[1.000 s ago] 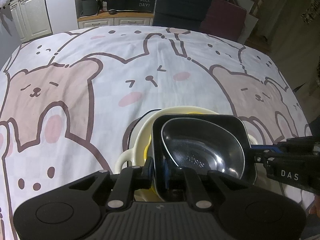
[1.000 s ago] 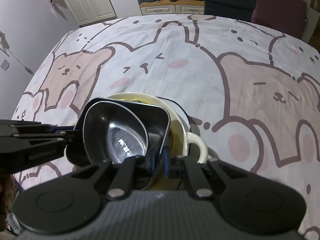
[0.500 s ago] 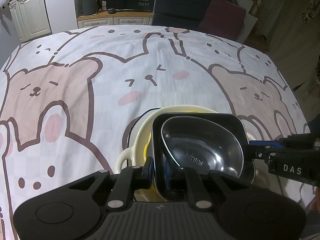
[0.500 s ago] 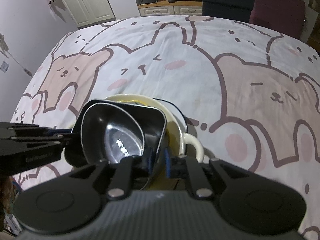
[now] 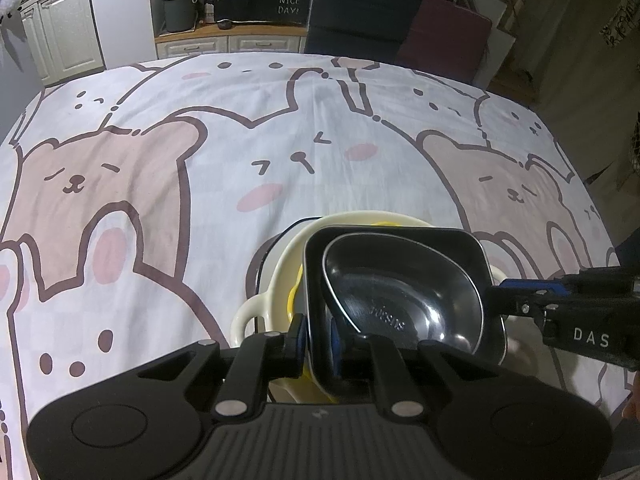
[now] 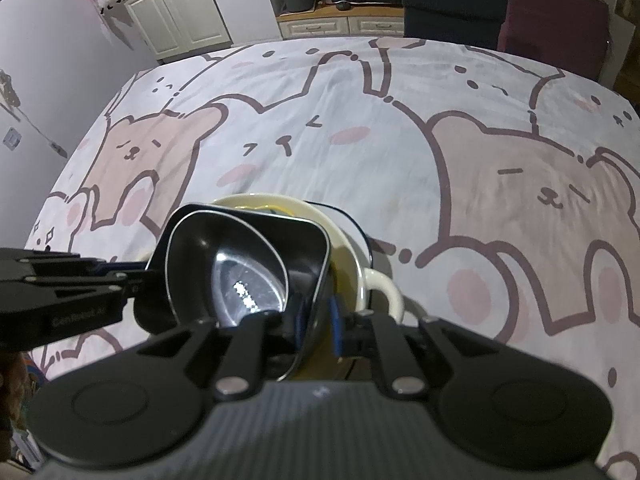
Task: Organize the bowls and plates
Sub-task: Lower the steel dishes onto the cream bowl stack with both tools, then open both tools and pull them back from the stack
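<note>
1. desk [image 5: 160, 160] under a cartoon bear-and-rabbit cloth, filling most of both frames from the lower edge up to the upper third.
2. dark chairs [image 5: 360, 12] and white cabinets [image 5: 60, 32] across the top of the left wrist view, behind the desk's far edge.
3. cream two-handled dish [image 5: 276, 272] low and centre in the left wrist view, resting on the cloth, one loop handle toward the lower left; same dish [image 6: 352, 248] at centre of the right wrist view, loop handle to the right.
4. yellow piece [image 5: 294, 300] showing inside the cream dish, mostly hidden by what sits above it.
5. black square bowl [image 5: 452, 244] stacked in the cream dish, tilted, right of centre in the lower half of the left wrist view; seen again [image 6: 304, 236] just left of centre in the right wrist view.
6. shiny metal bowl [image 5: 400, 304] nested inside the black square bowl, embossed lettering on its bottom; bright glint on it [image 6: 240, 280] in the right wrist view.
7. left hand-held gripper [image 5: 318, 334] narrow, blue pads pinching the near-left wall of the black square bowl, bottom centre of its own view; entering from the left edge [image 6: 132, 280] of the other view.
8. right hand-held gripper [image 6: 318, 320] narrow, clamped on the opposite wall of the black square bowl; reaching in from the right edge [image 5: 504, 292] of the left wrist view.
</note>
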`<state>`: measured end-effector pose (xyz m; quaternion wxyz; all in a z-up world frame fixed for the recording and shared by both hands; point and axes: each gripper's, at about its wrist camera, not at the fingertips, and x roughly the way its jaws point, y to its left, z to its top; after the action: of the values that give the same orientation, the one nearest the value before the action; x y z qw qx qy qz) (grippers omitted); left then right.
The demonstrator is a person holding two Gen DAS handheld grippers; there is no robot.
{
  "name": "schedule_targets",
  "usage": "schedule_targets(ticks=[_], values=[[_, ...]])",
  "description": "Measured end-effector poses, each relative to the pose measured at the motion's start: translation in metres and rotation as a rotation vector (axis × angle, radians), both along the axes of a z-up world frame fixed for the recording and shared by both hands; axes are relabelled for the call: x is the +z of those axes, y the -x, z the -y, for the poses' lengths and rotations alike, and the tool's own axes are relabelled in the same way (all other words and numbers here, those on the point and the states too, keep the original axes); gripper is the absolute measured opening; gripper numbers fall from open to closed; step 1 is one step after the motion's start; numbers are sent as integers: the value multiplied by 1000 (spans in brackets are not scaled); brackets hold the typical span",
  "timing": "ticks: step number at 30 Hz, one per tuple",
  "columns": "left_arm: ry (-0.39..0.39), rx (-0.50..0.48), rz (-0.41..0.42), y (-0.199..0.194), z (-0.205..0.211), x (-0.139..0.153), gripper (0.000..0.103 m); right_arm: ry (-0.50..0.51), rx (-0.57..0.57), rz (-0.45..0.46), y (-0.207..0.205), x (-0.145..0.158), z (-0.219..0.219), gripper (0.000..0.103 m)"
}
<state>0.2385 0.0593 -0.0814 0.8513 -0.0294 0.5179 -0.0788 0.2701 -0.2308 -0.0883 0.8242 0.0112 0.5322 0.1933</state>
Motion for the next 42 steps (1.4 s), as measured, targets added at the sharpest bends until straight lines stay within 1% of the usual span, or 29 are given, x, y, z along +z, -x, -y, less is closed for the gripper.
schedule_targets(ticks=[10, 17, 18, 19, 20, 21, 22, 23, 24, 25, 27, 28, 29, 31, 33, 37, 38, 40, 42], values=[[15, 2, 25, 8, -3, 12, 17, -7, -7, 14, 5, 6, 3, 16], [29, 10, 59, 16, -6, 25, 23, -7, -9, 48, 12, 16, 6, 19], [37, 12, 69, 18, -7, 29, 28, -7, -12, 58, 14, 19, 8, 21], [45, 14, 83, 22, -8, 34, 33, -8, -17, 69, 15, 22, 10, 26], [50, 18, 98, 25, -8, 38, 44, -7, -21, 83, 17, 26, 12, 30], [57, 22, 119, 29, -9, 44, 53, -6, -24, 100, 19, 30, 15, 39], [65, 23, 140, 34, -10, 50, 57, -6, -26, 125, 23, 36, 18, 52], [76, 25, 161, 39, -10, 56, 66, -8, -25, 146, 26, 42, 21, 58], [84, 27, 186, 45, -11, 63, 75, -13, -25, 171, 31, 48, 24, 70], [88, 28, 213, 51, -10, 70, 79, -17, -30, 196, 36, 54, 28, 78], [91, 23, 255, 61, -10, 82, 94, -17, -46, 244, 46, 65, 35, 85], [94, 22, 281, 69, -9, 89, 97, -14, -57, 268, 52, 71, 39, 90], [99, 22, 300, 74, -10, 94, 102, -13, -68, 290, 57, 77, 43, 93], [108, 22, 349, 89, -11, 104, 103, -26, -85, 337, 70, 89, 51, 100], [106, 27, 386, 104, -12, 113, 103, -41, -100, 369, 83, 98, 58, 102], [107, 35, 452, 136, -16, 122, 103, -46, -119, 449, 114, 115, 68, 103], [99, 39, 465, 143, -17, 122, 103, -43, -117, 464, 122, 117, 69, 103], [57, 62, 502, 160, -17, 123, 103, -29, -104, 498, 140, 122, 71, 103], [-7, 75, 512, 175, -13, 122, 103, -18, -99, 541, 159, 124, 72, 103]])
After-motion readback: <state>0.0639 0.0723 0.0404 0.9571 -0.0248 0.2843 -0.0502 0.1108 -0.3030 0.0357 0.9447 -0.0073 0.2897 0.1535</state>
